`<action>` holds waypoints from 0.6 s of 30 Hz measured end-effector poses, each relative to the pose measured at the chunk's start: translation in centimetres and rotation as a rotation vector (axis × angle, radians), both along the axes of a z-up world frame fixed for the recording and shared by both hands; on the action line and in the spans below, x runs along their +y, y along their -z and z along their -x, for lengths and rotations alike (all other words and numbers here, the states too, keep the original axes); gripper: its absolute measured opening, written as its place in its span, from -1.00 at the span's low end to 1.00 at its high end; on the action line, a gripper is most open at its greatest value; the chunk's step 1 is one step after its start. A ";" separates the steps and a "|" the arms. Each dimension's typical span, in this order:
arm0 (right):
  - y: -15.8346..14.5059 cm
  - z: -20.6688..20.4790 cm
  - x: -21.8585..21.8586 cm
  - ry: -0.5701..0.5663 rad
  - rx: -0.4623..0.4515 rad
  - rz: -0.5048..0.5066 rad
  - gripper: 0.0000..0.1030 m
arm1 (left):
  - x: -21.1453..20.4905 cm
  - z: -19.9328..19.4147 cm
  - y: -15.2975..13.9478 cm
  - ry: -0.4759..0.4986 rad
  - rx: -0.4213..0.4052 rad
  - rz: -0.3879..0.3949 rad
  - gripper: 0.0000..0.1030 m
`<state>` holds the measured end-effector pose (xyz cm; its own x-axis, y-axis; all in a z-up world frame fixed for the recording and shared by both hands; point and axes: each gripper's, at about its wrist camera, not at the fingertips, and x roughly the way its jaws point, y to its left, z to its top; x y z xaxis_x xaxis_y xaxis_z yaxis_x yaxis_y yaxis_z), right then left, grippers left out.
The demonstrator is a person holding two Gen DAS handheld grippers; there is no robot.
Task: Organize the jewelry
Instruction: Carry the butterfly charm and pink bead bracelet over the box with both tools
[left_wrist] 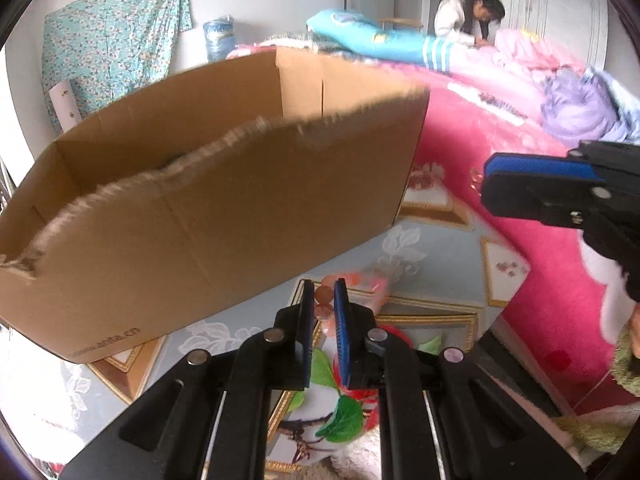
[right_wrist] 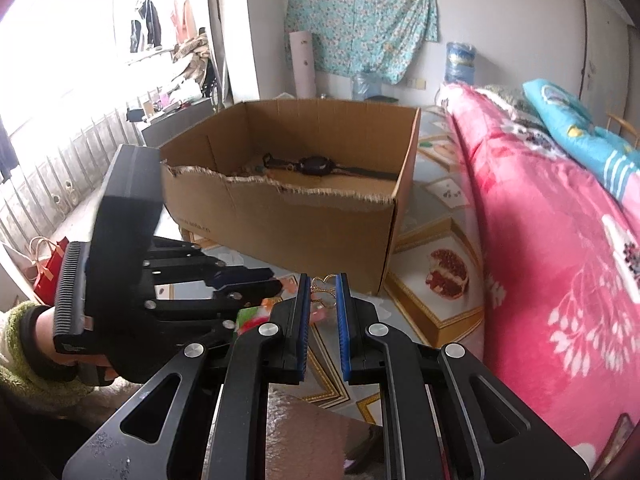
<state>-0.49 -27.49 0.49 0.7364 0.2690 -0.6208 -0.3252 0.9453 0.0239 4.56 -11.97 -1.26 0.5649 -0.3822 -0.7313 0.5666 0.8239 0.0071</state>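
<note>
cardboard box (left_wrist: 208, 200): motion-blurred in left wrist view, left end cut by frame edge, inside hidden by torn near wall | small pinkish thing (left_wrist: 325, 304) between left gripper (left_wrist: 323, 300) pads: too blurred to identify | right gripper (left_wrist: 552, 188): body cut off by right frame edge

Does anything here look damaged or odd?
Yes. The cardboard box has a near rim torn ragged and frayed instead of cut straight, seen in both views. A dark watch lies on its floor. Nothing looks spilled.
</note>
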 end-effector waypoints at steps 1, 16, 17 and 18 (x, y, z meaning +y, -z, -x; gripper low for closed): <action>-0.4 0.1 0.0 0.004 -0.010 -0.001 -0.79 | 0.3 0.3 -0.7 0.003 -0.012 0.015 -0.82; -7.5 -3.1 0.0 -0.019 -0.158 0.005 -0.79 | 5.9 0.2 -12.7 0.072 -0.089 0.204 -0.82; -7.7 -3.5 0.2 -0.032 -0.159 0.009 -0.79 | 6.4 -0.8 -13.6 0.068 -0.093 0.209 -0.82; -8.0 -4.5 0.6 -0.062 -0.158 0.020 -0.79 | 6.7 -1.6 -14.1 0.068 -0.086 0.211 -0.82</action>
<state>3.98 -26.91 8.45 0.8077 0.3055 -0.5043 -0.3809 0.9232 -0.0508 6.16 -5.28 12.81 0.5892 -0.5612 -0.5813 0.6259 0.7720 -0.1109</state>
